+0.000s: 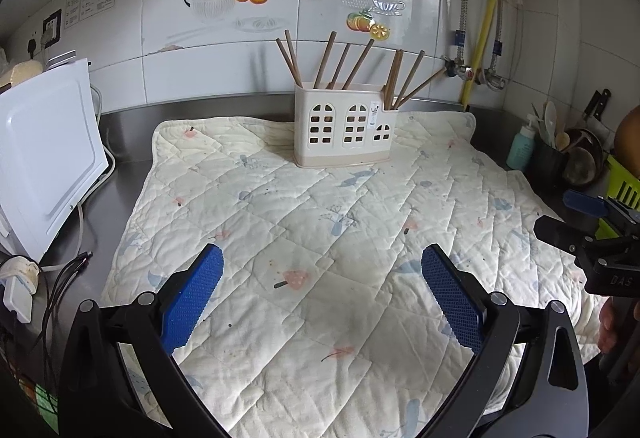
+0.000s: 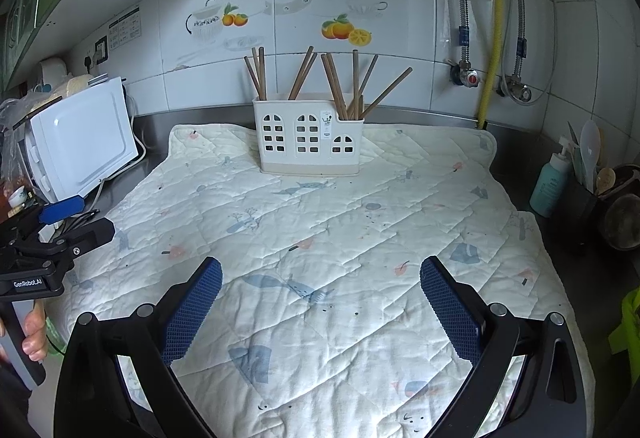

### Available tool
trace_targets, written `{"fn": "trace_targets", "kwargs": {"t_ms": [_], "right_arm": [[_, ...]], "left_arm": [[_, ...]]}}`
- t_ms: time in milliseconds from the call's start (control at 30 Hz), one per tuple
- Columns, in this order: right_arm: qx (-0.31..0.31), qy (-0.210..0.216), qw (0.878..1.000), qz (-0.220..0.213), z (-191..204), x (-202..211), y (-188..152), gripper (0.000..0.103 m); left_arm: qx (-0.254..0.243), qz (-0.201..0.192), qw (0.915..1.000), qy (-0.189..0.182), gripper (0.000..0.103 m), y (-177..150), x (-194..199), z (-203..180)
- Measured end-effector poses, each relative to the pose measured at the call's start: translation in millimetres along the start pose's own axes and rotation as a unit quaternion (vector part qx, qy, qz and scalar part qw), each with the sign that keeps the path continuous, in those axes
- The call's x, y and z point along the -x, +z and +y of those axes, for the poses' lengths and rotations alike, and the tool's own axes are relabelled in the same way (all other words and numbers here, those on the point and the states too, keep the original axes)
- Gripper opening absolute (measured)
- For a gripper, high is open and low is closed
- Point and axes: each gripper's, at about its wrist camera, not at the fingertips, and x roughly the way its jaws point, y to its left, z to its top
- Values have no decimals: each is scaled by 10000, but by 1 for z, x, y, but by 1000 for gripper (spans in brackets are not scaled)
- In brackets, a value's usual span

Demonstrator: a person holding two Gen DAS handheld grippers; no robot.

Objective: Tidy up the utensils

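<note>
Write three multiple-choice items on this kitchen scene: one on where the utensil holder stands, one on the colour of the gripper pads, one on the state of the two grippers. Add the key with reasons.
1. Where does the utensil holder stand?
A. on the quilted mat, near the wall
B. on top of the white appliance
C. beside the soap bottle

2. What colour are the gripper pads?
A. red
B. blue
C. white

3. How are the left gripper and right gripper?
A. both shut on chopsticks
B. left open, right shut
C. both open, holding nothing

Key: 1 A, the holder sits at the far edge of the quilted mat; 2 B, both wrist views show blue textured pads; 3 C, fingers stand wide apart with only mat between them, while the chopsticks stand in the holder.
</note>
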Motion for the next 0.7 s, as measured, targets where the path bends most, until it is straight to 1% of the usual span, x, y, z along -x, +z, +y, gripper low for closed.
{"fn": "trace_targets", "kwargs": {"t_ms": [700], "right_arm": [[-26, 25, 10000, 27, 1, -3, -1, 96]], "left_arm": [[46, 44, 10000, -20, 98, -2, -3, -2]]}}
